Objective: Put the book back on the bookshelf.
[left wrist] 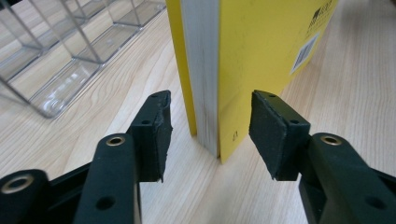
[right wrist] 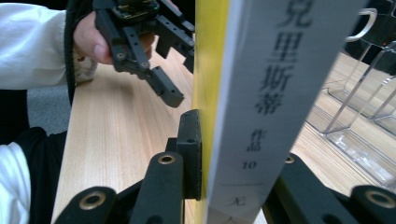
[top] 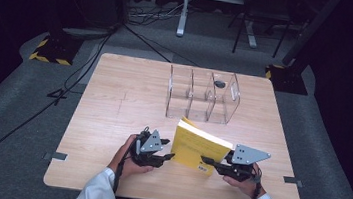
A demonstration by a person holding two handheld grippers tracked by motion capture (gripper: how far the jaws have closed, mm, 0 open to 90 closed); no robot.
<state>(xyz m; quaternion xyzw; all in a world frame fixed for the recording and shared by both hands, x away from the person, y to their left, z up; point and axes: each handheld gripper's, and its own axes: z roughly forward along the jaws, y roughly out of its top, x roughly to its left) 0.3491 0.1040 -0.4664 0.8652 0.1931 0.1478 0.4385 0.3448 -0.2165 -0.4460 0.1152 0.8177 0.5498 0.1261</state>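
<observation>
A yellow paperback book (top: 196, 149) stands upright on the wooden table (top: 113, 102), near the front edge. My right gripper (top: 205, 159) is shut on its spine end; in the right gripper view the left pad (right wrist: 192, 149) presses flat on the yellow cover, beside the white spine (right wrist: 275, 93) with printed characters. My left gripper (top: 170, 156) is open at the book's other end. In the left gripper view its two pads (left wrist: 156, 135) stand either side of the page edge (left wrist: 203, 70) with a gap on each side. The left gripper (right wrist: 180, 70) also appears in the right gripper view.
A clear acrylic organizer (top: 204, 96) with three compartments stands behind the book at the table's middle back; a small dark object (top: 219, 84) lies in its right compartment. Bare wood stretches to the left. Cables and stand bases lie on the floor beyond.
</observation>
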